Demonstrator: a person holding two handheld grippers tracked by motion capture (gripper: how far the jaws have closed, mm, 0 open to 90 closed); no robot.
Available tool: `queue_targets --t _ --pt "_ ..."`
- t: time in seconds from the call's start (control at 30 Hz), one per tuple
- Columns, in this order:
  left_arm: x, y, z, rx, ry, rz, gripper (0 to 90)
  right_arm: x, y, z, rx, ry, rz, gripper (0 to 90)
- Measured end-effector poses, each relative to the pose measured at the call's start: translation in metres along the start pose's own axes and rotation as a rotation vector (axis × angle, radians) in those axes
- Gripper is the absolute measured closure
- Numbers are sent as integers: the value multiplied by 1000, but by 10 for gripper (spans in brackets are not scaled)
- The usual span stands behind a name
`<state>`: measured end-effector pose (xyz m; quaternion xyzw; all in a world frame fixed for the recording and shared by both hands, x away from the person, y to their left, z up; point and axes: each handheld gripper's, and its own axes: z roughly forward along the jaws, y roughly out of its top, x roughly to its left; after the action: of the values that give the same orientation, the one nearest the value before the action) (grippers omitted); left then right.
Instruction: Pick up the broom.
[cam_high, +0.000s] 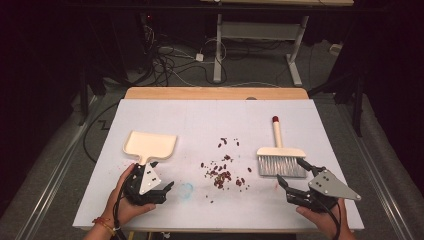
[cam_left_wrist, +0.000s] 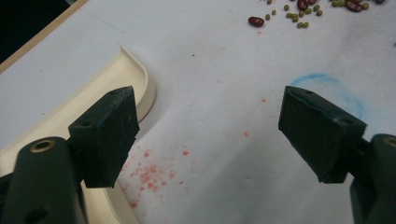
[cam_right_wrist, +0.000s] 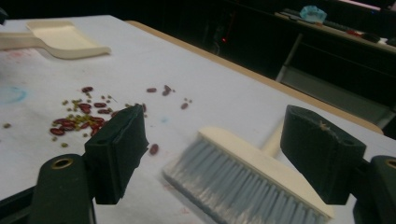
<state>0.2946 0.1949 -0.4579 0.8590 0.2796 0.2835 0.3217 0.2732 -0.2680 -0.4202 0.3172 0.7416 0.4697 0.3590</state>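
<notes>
Two tongs wait at the near edge of the white-covered desk (cam_high: 300, 210), dark room behind.

The left tongs (cam_high: 159, 191) and right tongs (cam_high: 291, 172) are both wide apart, holding nothing. The empty cream plastic dustpan (cam_high: 150, 145) lies just beyond the left tongs, the cream hand brush with grey bristles (cam_high: 281, 159) beside the right, with small red and green beans (cam_high: 223, 172) scattered between.

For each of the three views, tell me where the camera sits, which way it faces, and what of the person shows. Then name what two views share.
High view: above the person's side, facing forward and down on the table; both hands, the left tool and the right tool show.
Left gripper view: rides the left tool, looking down past open jaws at the dustpan.
Right gripper view: rides the right tool, looking across the table at the brush.
Shared: both gripper views show the beans and the dustpan.
</notes>
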Motion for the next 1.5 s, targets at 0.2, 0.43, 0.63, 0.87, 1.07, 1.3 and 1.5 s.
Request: queue_targets --t 0.2,0.43,0.63,0.87,1.07,1.3,1.5 --pt "-2 0 0 5 1 5 194 -4 -3 4 18 -13 6 223" --pt "0 -3 -2 -7 -7 9 194 -4 1 9 25 -42 -23 218" --pt "0 -4 -7 -22 -6 16 194 -13 5 23 52 -73 -24 218" --pt "0 -5 -5 -10 -16 14 194 -38 22 54 179 -127 44 227" --pt "-2 -5 -5 -8 -19 18 194 -68 29 97 360 -164 133 214" --pt "-3 -5 0 14 -32 27 194 -97 13 158 571 -87 278 230" --pt "-3 -6 0 19 -31 24 195 -99 -2 194 678 -84 310 368"
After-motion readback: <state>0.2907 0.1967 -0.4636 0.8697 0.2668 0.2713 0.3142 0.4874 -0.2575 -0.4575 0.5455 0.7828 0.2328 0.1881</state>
